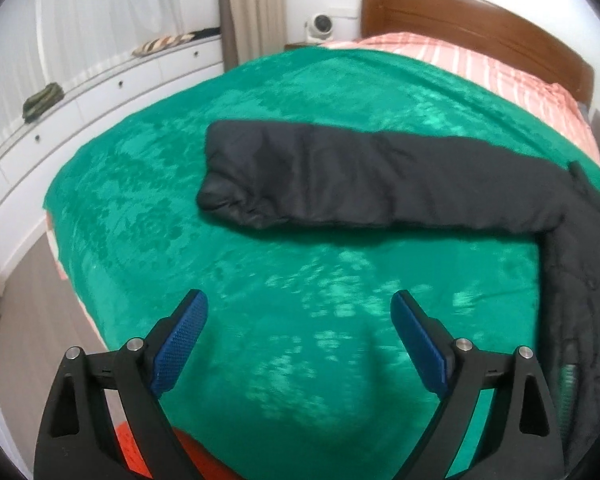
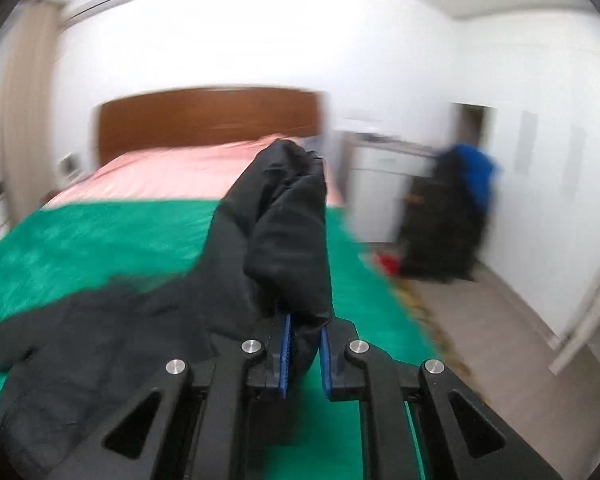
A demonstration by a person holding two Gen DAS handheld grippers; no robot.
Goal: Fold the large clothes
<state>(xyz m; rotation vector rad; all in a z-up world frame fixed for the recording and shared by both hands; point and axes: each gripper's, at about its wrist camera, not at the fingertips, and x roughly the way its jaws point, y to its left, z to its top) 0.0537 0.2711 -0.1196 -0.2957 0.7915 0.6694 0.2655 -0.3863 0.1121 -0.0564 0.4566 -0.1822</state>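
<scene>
A: Start big. Where is the garment?

B: On the bed (image 1: 100,184), spread over the green blanket (image 1: 300,300). It is a black padded jacket (image 1: 588,280), and one long sleeve (image 1: 340,176) lies flat across the blanket, stretched out well ahead of the left hand-held gripper (image 1: 300,336). The body of the jacket runs down the right edge of that view.

A: And the hand-held grippers themselves?

B: The left one is spread wide with nothing between its blue pads (image 1: 180,344); it hangs over bare blanket, apart from the sleeve. The right hand-held gripper (image 2: 304,354) is pinching a bunched fold of the black jacket (image 2: 284,232), which stands up out of its jaws above the bed.

A: So the step in hand, as you judge it?

B: Probably carrying that lifted part over onto the jacket's body. To do it well I would keep the pinch firm, bring the cloth across low and lay it down flat, while the left takes the sleeve by its cuff end (image 1: 220,196) rather than mid-length, so it folds without twisting.

A: What does each view add?

B: Only the left wrist view shows the sleeve laid out and a small camera (image 1: 320,26) beside the headboard (image 1: 480,20). Only the right wrist view, blurred, shows the grip on the cloth.
</scene>
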